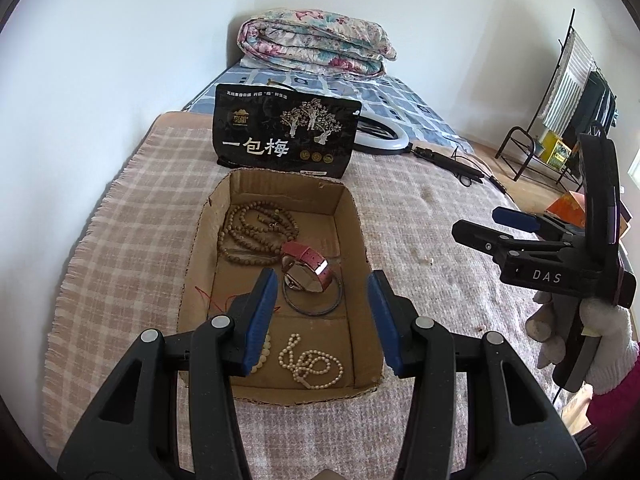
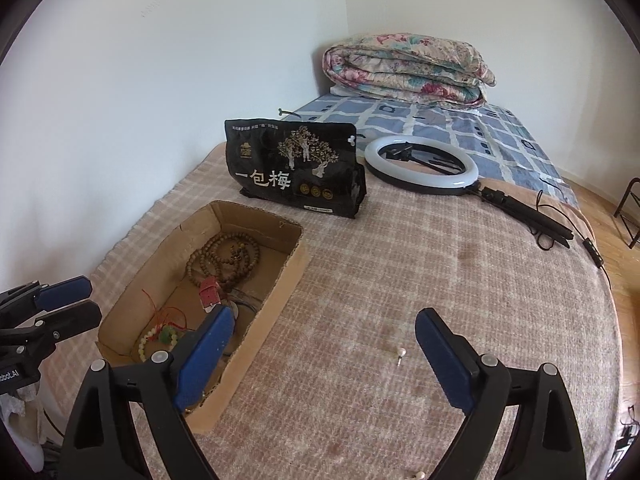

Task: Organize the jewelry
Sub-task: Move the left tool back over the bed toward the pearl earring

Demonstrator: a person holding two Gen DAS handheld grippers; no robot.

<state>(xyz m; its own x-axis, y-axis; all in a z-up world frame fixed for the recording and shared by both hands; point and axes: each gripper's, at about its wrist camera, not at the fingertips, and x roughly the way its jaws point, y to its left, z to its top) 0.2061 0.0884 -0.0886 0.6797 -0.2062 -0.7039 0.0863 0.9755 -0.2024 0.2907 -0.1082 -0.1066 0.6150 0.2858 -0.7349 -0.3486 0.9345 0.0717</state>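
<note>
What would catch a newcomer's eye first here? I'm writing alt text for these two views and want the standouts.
The open cardboard box in the middle of the checked blanket, with brown prayer beads, a red-strapped watch and a pearl strand lying inside. Just behind it stands a black snack bag with white characters. Further right on the bed lies a white ring light.

We're looking at plain white walls [image 2: 160, 80], a bed with a pink checked blanket [image 2: 400, 280] – 1 folded floral quilt [image 2: 408, 68] at the head – wood floor [image 1: 532, 184] and a black metal rack [image 1: 528, 152], soft daylight.
</note>
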